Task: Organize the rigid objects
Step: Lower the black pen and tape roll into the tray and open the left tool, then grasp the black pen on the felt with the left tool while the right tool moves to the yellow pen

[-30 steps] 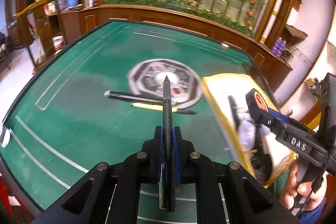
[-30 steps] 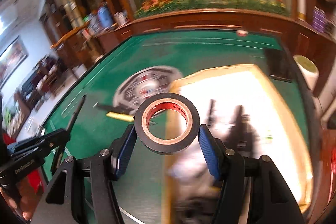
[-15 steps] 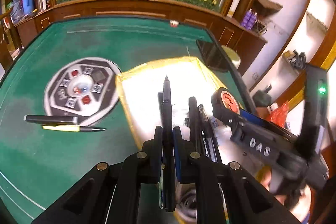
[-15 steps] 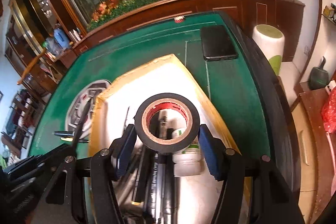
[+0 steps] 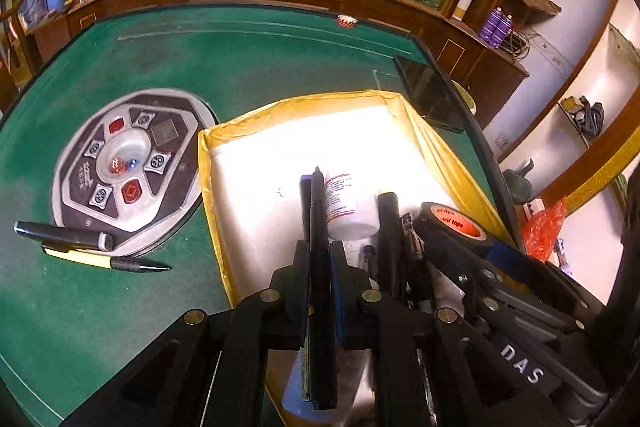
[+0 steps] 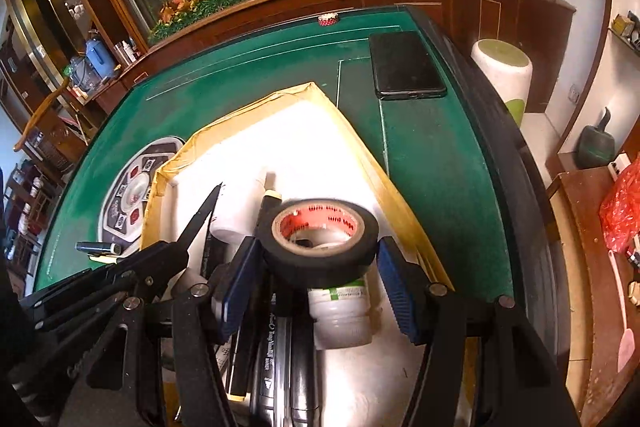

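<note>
My left gripper (image 5: 319,259) is shut on a black pen (image 5: 319,227) and holds it over the yellow-rimmed white tray (image 5: 256,119). The tray holds white bottles (image 5: 346,203) and several markers (image 5: 388,227). My right gripper (image 6: 320,259) has its blue pads spread around a black tape roll (image 6: 320,247) with a red core. The left pad touches the roll and a gap shows at the right pad. The roll rests on a white bottle (image 6: 340,311) in the tray (image 6: 360,155). The tape also shows in the left wrist view (image 5: 456,225).
A black marker (image 5: 60,233) and a yellow pen (image 5: 104,261) lie on the green table (image 5: 200,59) left of the tray, beside a round dice console (image 5: 128,167). A black phone (image 6: 404,65) lies near the far right edge. A small red cap (image 6: 328,19) sits at the back.
Both grippers have moved lower and further over the tray. The right jaws have opened and the tape roll has tipped down onto the bottle.
</note>
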Demonstrator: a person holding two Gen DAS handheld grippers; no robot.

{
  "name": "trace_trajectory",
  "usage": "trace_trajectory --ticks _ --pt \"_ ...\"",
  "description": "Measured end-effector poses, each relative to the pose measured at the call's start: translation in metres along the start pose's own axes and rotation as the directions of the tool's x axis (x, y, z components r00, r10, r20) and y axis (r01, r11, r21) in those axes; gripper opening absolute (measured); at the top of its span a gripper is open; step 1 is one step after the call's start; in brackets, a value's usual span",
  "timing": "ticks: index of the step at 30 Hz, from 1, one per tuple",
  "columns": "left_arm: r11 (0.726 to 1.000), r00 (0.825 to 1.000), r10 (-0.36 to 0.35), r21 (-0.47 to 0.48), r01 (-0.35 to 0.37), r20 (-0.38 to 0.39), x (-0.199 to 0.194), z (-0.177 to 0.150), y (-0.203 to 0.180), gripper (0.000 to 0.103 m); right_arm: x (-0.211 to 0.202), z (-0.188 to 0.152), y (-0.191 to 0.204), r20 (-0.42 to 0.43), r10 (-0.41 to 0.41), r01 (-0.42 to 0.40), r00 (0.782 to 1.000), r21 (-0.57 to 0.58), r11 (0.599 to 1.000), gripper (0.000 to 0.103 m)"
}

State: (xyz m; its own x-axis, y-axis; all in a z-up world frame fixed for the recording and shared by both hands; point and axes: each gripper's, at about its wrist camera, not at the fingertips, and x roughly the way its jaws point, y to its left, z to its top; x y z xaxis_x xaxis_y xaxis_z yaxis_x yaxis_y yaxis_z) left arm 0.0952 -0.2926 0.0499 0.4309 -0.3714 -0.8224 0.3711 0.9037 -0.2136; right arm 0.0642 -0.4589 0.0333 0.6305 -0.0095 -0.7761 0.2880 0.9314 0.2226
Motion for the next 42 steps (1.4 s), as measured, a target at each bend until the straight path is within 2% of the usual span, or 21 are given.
trace_trajectory --ticks 11,13,16,21,29,31,34,38,40,42 --pt "0.998 0.999 -0.054 -0.023 0.054 0.008 -0.007 -0.008 0.011 0.011 0.003 0.0 -0.002 -0.014 -0.022 0.022 1.0 -0.002 1.0 0.059" --pt "0.997 0.997 -0.071 -0.029 0.071 0.006 -0.008 -0.009 0.013 0.026 0.002 0.001 -0.003 -0.013 -0.017 0.017 1.0 0.005 1.0 0.06" --pt "0.996 0.996 -0.089 -0.031 0.089 0.029 -0.015 -0.009 0.013 0.045 -0.002 0.001 -0.002 -0.001 -0.011 0.011 1.0 0.006 1.0 0.06" --pt "0.993 0.992 -0.115 -0.019 0.116 0.048 -0.03 -0.01 0.009 0.056 -0.012 0.001 -0.002 0.038 0.008 -0.008 0.999 0.011 1.0 0.061" --pt "0.986 0.982 -0.163 -0.014 0.165 0.092 -0.065 -0.023 0.014 0.057 -0.026 0.003 -0.001 0.095 0.031 -0.033 0.995 0.015 0.999 0.063" --pt "0.984 0.978 -0.175 -0.017 0.179 0.113 -0.079 -0.033 0.024 0.061 -0.029 0.003 -0.001 0.111 0.037 -0.039 0.993 0.017 0.999 0.063" --pt "0.985 0.975 -0.165 -0.032 0.172 0.148 -0.096 -0.051 0.044 0.065 -0.037 0.003 0.0 0.151 0.042 -0.046 0.988 0.019 0.999 0.063" --pt "0.987 0.976 -0.123 -0.08 0.14 0.181 -0.116 -0.081 0.093 0.065 -0.047 0.001 0.007 0.196 0.077 -0.079 0.978 -0.001 0.997 0.063" --pt "0.988 0.978 -0.078 -0.115 0.101 0.196 -0.124 -0.096 0.122 0.065 -0.052 -0.003 0.018 0.202 0.122 -0.12 0.972 -0.02 0.993 0.063" --pt "0.988 0.978 0.0 -0.153 0.032 0.209 -0.131 -0.109 0.152 0.066 -0.058 -0.006 0.038 0.19 0.173 -0.165 0.966 -0.057 0.985 0.063"
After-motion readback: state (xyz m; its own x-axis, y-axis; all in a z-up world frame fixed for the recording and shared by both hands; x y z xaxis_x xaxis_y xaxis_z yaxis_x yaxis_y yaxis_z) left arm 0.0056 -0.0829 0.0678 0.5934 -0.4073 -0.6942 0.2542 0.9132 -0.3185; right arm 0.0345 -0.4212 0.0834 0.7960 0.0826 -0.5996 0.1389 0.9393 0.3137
